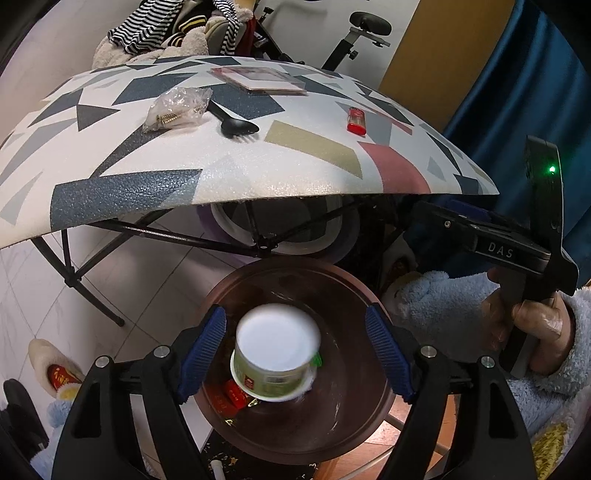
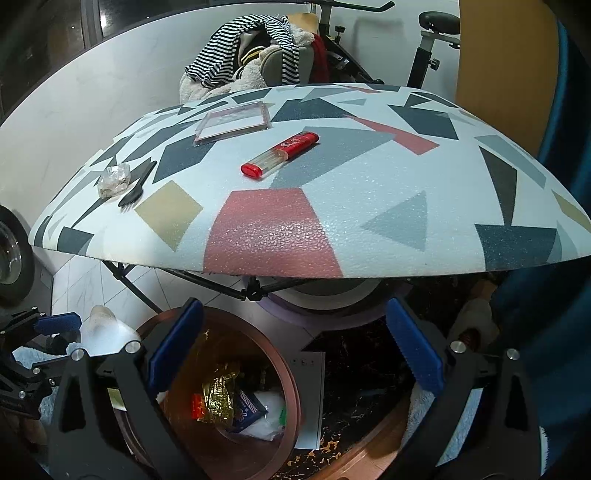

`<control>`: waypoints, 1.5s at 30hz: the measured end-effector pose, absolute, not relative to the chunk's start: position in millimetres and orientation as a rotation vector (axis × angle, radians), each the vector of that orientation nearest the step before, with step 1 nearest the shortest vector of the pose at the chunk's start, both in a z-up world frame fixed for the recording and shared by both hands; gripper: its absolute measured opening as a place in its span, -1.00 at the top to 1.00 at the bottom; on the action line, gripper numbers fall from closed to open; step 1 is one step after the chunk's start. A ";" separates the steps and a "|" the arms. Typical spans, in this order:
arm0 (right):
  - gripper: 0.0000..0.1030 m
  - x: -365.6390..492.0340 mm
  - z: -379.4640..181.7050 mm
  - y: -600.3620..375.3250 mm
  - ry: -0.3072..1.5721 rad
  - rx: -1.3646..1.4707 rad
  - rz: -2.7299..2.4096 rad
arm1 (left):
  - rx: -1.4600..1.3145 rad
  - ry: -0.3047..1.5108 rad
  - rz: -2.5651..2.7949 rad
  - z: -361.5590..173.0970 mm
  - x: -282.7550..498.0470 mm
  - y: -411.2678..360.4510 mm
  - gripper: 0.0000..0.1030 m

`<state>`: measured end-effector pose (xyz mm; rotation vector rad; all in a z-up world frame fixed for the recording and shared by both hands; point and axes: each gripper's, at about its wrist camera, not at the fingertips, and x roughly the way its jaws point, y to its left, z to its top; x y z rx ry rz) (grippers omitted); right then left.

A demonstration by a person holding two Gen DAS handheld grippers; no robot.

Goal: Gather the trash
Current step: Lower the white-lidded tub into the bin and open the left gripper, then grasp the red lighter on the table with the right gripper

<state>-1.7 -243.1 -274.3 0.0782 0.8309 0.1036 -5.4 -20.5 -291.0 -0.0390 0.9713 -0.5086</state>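
A brown round trash bin (image 1: 354, 417) stands on the floor below the table's front edge; it also shows in the right wrist view (image 2: 291, 387), holding wrappers. My left gripper (image 1: 295, 354) is open above the bin. A white and green paper cup (image 1: 277, 362), blurred, is between the spread fingers over the bin, touching neither. My right gripper (image 2: 295, 350) is open and empty beside the bin. On the patterned table (image 1: 258, 173) lie a clear plastic bag with screws (image 1: 177, 109), a black plastic spork (image 1: 236, 123) and a red lighter (image 1: 356, 121).
A flat clear-wrapped packet (image 1: 258, 79) lies at the table's far side. A chair piled with clothes (image 2: 258, 55) and an exercise bike (image 1: 362, 33) stand behind the table. A blue curtain (image 1: 517, 74) hangs on the right. Folding table legs (image 1: 92, 291) are at the left.
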 end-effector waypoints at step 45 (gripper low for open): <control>0.14 134.8 -243.3 -219.9 0.951 0.112 0.120 | -0.104 0.727 -0.208 -219.2 23.6 56.5 -0.54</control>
